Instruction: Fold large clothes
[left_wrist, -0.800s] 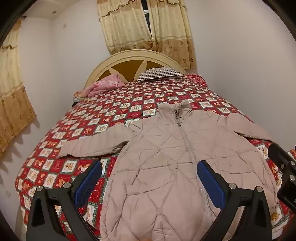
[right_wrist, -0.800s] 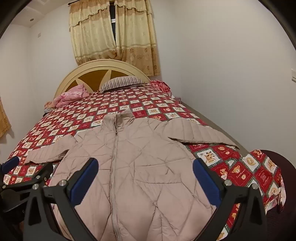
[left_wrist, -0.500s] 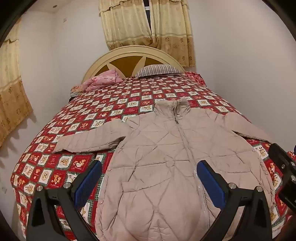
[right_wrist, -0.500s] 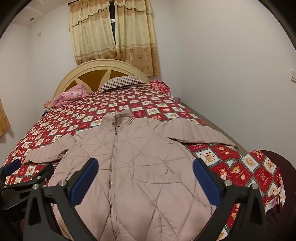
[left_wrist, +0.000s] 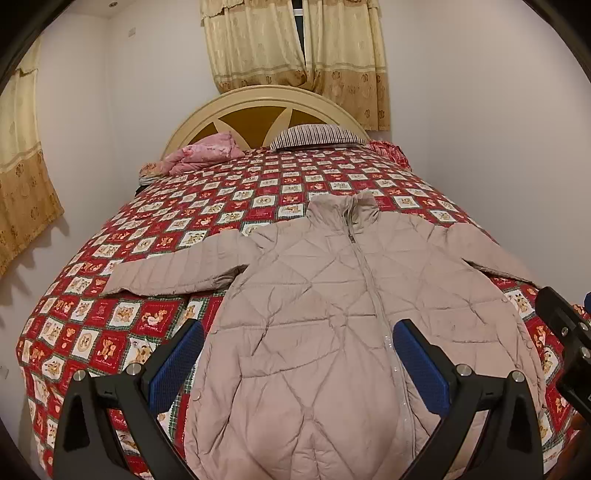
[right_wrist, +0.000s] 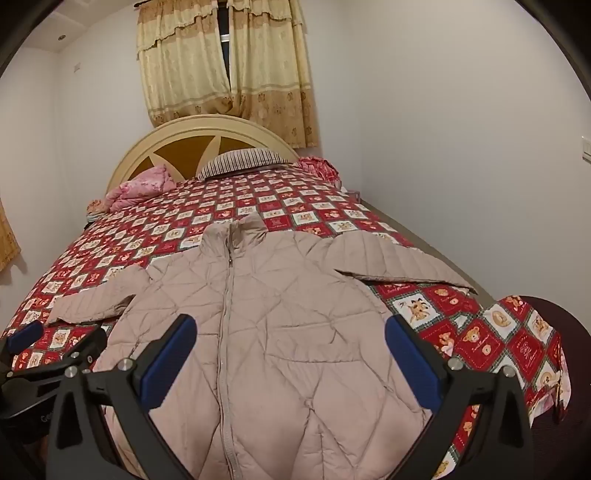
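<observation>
Beige quilted puffer jacket (left_wrist: 314, 314) lies zipped and flat, sleeves spread, on the bed's red patchwork quilt (left_wrist: 122, 317), just below and ahead of the left gripper (left_wrist: 297, 354) and right gripper (right_wrist: 290, 350), both jaws wide, holding nothing. Looks light, soft, puffy, likely slippery; best pinched at a cuff or hem edge, since thick padding may spring back

1. Bare quilt on the bed (left_wrist: 236, 206) lay free between the spread jacket (left_wrist: 332, 314) and the pillows (left_wrist: 314, 134).
2. The wall (right_wrist: 461, 166) stood near the bed's right edge.
</observation>
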